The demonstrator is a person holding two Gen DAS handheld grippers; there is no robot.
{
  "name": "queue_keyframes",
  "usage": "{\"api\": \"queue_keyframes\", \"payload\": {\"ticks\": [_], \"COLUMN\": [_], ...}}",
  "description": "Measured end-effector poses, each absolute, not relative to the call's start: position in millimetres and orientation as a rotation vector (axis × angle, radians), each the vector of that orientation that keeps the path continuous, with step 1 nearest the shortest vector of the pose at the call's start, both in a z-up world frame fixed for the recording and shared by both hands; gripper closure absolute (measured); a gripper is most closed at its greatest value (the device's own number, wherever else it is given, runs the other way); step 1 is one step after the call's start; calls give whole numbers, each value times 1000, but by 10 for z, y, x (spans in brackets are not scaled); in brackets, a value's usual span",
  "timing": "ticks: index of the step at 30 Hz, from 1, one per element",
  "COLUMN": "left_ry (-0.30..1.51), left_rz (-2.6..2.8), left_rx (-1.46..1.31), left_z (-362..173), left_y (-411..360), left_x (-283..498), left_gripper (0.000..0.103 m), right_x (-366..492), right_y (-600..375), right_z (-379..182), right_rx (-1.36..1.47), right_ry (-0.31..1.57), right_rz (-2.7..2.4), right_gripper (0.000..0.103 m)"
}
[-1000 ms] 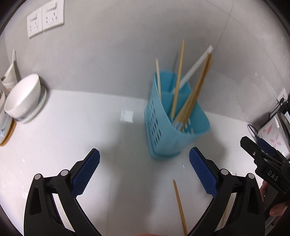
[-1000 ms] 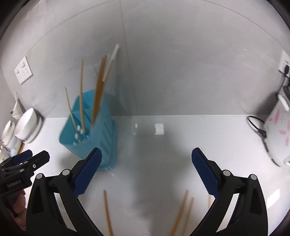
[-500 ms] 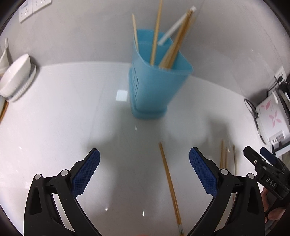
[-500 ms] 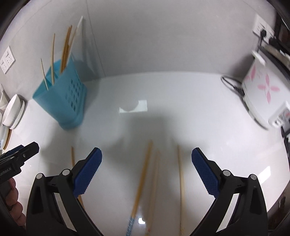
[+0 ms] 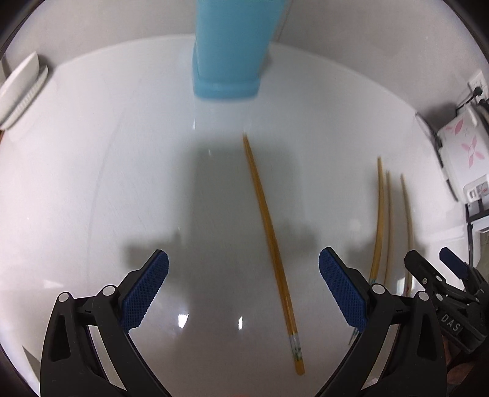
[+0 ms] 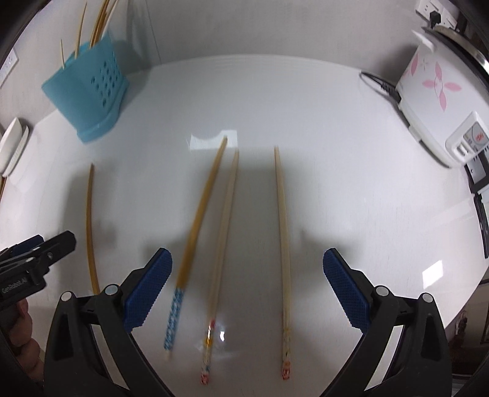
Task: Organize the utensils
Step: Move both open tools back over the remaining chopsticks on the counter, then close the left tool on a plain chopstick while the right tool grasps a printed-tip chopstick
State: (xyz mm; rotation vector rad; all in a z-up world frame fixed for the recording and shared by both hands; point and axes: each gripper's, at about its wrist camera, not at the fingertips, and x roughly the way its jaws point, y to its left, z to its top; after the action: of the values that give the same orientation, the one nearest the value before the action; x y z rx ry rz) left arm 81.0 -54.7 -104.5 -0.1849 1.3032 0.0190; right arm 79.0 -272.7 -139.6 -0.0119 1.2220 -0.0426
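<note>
A blue perforated utensil holder [image 6: 87,91] with several chopsticks standing in it sits at the back left of the white counter; its base [image 5: 227,55] fills the top of the left wrist view. One loose chopstick [image 5: 272,244] lies below my open left gripper [image 5: 243,290], between its fingers. Three more chopsticks lie side by side below my open right gripper [image 6: 247,290]: a blue-patterned one [image 6: 195,229], a red-tipped one [image 6: 223,232] and a pale one [image 6: 282,232]. The single chopstick [image 6: 90,226] lies to their left. Both grippers hover above the counter, holding nothing.
A white rice cooker [image 6: 440,100] with pink flowers and a black cord [image 6: 379,85] stands at the right. White bowls [image 5: 21,88] are stacked at the far left. Wall sockets [image 6: 434,12] sit on the grey back wall. The counter's front edge curves at the lower right.
Both grippers have tilted down and drawn back from the blue holder toward the counter, so the loose chopsticks now lie between their fingers. Both stay open.
</note>
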Motion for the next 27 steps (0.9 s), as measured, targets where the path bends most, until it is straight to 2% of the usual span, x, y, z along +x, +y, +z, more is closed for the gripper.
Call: {"api": "queue_keyframes", "payload": {"ticks": [5, 8, 11, 17, 19, 20, 22, 23, 27], "left_ry": [1346, 1355, 1366, 1415, 1431, 1437, 1453, 1458, 1466], "left_rz": [30, 43, 66, 88, 93, 91, 88, 88, 88], "left_rx": [-155, -146, -115, -21, -19, -18, -16, -17, -29], "left_z": [-1186, -1218, -1243, -1307, -1317, -1307, -1292, -1286, -1255], "left_y": [-685, -722, -769, -932, -1001, -1025, -1057, -1069, -1052], "left_x": [754, 738, 740, 749, 771, 790, 809, 816, 858], "left_gripper": [7, 7, 8, 25, 35, 38, 52, 55, 94], "right_x": [654, 598, 577, 595, 619, 629, 653, 667, 708], "right_y": [-2743, -2706, -2689, -2581, -2550, -2540, -2525, -2531, -2520], "right_z": [-1512, -1553, -1596, -1633, -1651, -1658, -1673, -1683, -1691], "right_rx": [1, -19, -25, -55, -60, -61, -59, -45, -53], "right_ry": [1275, 1286, 1308, 1346, 1364, 1370, 1382, 1393, 1413], "right_rz": [-49, -44, -38, -6, -4, 0, 5, 11, 10], "right_gripper": [9, 14, 25, 48, 59, 62, 78, 79, 84]}}
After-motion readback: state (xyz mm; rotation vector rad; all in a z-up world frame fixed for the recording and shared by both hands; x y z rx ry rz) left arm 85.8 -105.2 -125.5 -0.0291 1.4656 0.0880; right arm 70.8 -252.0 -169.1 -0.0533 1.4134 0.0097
